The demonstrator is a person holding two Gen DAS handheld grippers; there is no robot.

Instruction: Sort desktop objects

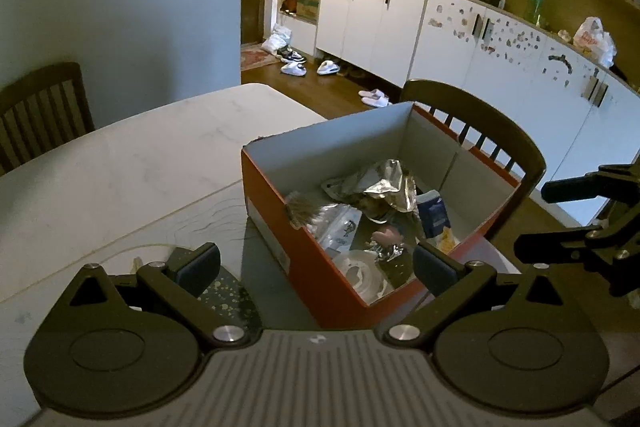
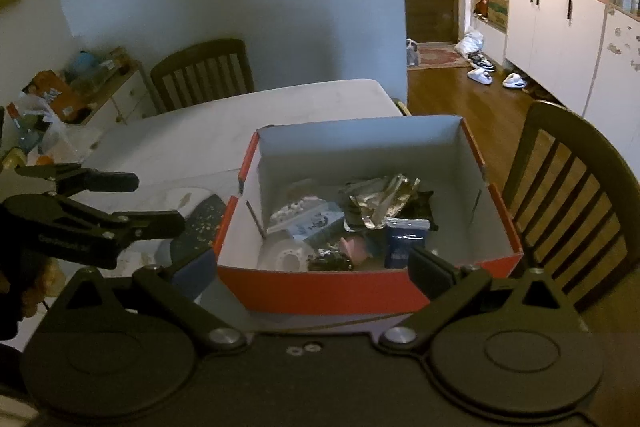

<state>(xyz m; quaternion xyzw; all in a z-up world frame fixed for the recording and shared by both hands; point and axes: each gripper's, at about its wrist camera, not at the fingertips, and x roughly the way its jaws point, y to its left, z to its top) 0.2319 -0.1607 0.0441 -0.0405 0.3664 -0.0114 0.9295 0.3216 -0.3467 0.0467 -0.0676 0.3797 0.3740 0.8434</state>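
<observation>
Since the sorted items already lie inside the orange box, which sits at the near right corner of the white table, the main hazards concern the box itself. Contents, as far as the dim light allows: crumpled foil wrapper, blue packet standing near the front wall, white tape roll, something pink, a clear printed bag.

Risk 1: box stands close to the table edge, chair just beyond; a nudge from either tool could push it toward the drop.
Risk 2: the foil pile is loose and high; reaching in could snag it and drag light pieces out over the wall.
Risk 3: both tools crowd the same corner and could knock each other.

Left gripper: fingers spread wide, nothing between them, hovering over the box's near left corner, touching nothing visible.
Right gripper: likewise spread wide and empty, facing the front wall.
</observation>
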